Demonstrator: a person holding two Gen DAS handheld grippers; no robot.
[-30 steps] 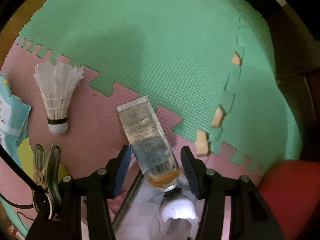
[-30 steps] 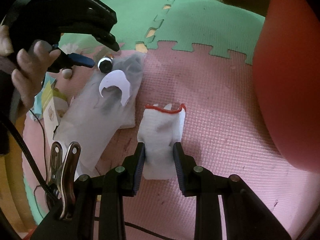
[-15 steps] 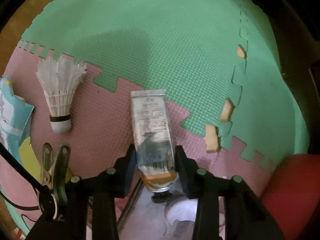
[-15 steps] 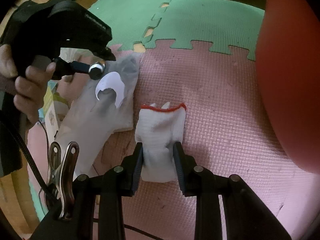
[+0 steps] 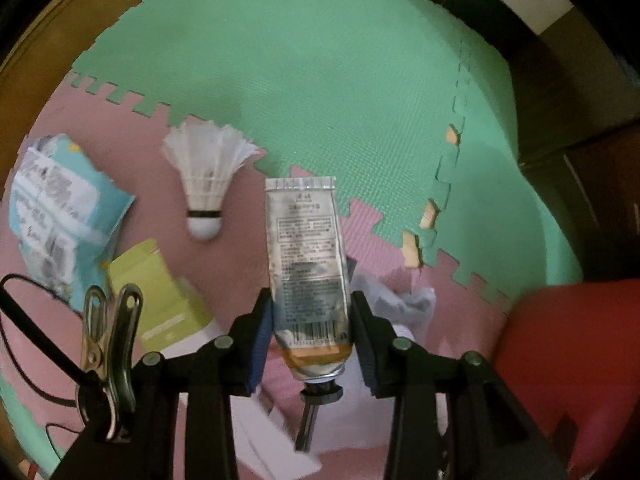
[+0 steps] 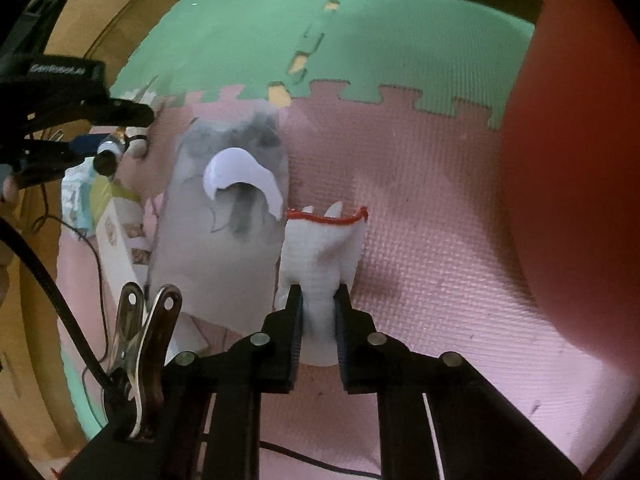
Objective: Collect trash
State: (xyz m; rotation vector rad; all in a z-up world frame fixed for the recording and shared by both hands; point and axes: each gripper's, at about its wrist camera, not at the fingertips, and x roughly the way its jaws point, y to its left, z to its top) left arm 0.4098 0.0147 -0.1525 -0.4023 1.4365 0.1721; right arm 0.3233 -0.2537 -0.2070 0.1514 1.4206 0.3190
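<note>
My left gripper (image 5: 311,312) is shut on a silver squeeze tube (image 5: 306,256) with an orange band, held off the mat. A white shuttlecock (image 5: 206,182), a blue wrapper (image 5: 56,216) and a yellow-green carton (image 5: 160,300) lie on the pink mat to its left. My right gripper (image 6: 319,304) is shut on a white knit glove (image 6: 322,248) with a red cuff. A grey plastic bag (image 6: 224,232) with a white crescent opening lies left of the glove. The left gripper (image 6: 120,136) and tube cap also show at far left in the right wrist view.
Pink (image 6: 420,240) and green (image 5: 340,80) foam mats cover the floor. A big red object (image 6: 580,160) stands on the right. A black cable (image 6: 40,272) runs along the left. Wooden floor (image 6: 80,20) borders the mats.
My left gripper closed on the tube and lifted it off the mat, moving back so carton and wrapper came into view. My right gripper squeezed tighter on the glove.
</note>
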